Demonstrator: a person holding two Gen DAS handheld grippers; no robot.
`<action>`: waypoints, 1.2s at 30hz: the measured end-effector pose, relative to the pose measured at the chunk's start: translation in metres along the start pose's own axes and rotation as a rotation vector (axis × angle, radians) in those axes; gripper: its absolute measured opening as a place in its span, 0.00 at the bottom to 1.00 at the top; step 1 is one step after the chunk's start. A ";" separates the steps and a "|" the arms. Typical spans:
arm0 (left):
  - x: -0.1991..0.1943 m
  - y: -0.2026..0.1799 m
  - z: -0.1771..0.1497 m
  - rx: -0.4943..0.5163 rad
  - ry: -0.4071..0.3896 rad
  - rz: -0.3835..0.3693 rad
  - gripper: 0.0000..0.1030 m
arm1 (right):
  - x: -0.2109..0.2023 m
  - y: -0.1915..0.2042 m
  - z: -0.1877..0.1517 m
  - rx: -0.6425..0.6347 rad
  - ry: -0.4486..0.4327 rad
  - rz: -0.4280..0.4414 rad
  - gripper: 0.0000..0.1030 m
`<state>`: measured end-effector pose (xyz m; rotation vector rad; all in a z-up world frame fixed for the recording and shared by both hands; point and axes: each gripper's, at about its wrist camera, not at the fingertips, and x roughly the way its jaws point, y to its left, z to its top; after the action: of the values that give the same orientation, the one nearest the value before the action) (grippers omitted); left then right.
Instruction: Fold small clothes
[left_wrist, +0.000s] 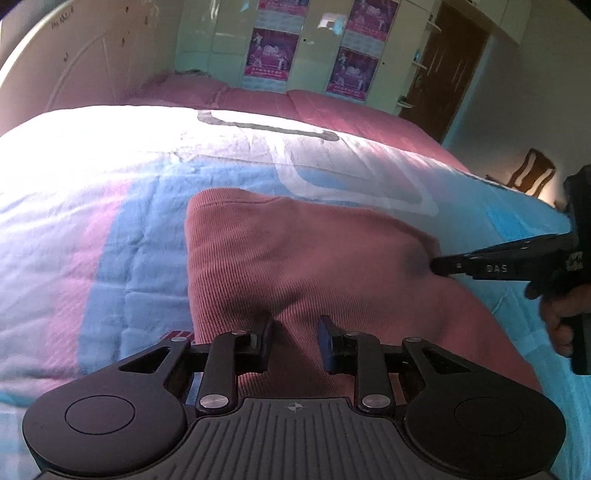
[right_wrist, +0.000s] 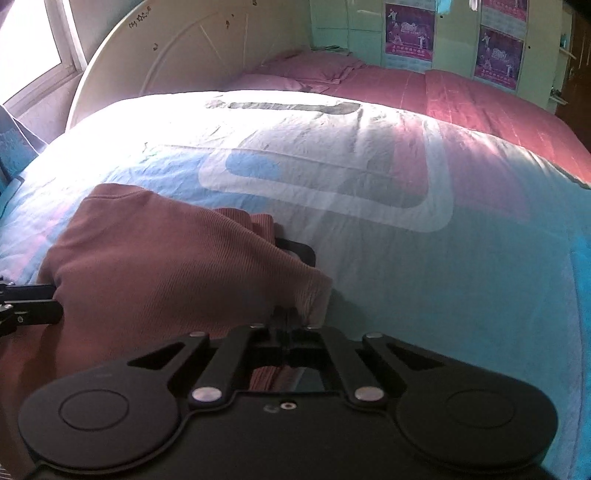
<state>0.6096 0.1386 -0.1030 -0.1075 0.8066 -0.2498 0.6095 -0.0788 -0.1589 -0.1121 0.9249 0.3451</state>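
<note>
Ribbed, rust-pink cloth fills the near part of both views: a small garment (left_wrist: 295, 258) lying on a bed (left_wrist: 110, 221) covered with a quilt of pale blue, pink and white blocks. The garment's far edge is lifted and draped, so it forms a soft ridge instead of lying flat.

Seen from the left wrist, the left hand-held gripper (left_wrist: 295, 345) has a raised fold of the garment between its two fingers. The jaws are narrowed but a gap remains, and whether the pads truly press the cloth I cannot tell. At the right of that view the right hand-held gripper (left_wrist: 439, 266) comes in from the side, its tip against the garment's right edge, with a person's hand (left_wrist: 561, 317) behind it.

From the right wrist, the right hand-held gripper (right_wrist: 286, 317) has its jaws drawn fully together, pinching the garment's (right_wrist: 166, 266) hemmed edge; ribbed cloth also shows through the frame behind the fingers. The left hand-held gripper (right_wrist: 55, 302) shows at the left edge, touching the cloth.

Beyond the quilt lie a plain pink cover (right_wrist: 461, 96), a cream headboard (right_wrist: 166, 55) and posters (right_wrist: 408, 31) on pale green cupboard doors.
</note>
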 end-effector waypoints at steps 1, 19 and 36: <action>-0.009 0.000 -0.003 0.007 -0.010 0.009 0.26 | -0.006 0.003 0.000 -0.002 -0.003 -0.008 0.06; -0.049 -0.029 -0.038 0.096 -0.007 0.069 0.26 | -0.050 0.042 -0.055 -0.050 0.021 -0.046 0.14; -0.084 -0.055 -0.104 0.054 0.046 0.030 0.26 | -0.075 0.072 -0.103 -0.115 0.040 -0.031 0.14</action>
<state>0.4682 0.1075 -0.1054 -0.0387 0.8460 -0.2461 0.4646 -0.0543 -0.1570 -0.2395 0.9413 0.3690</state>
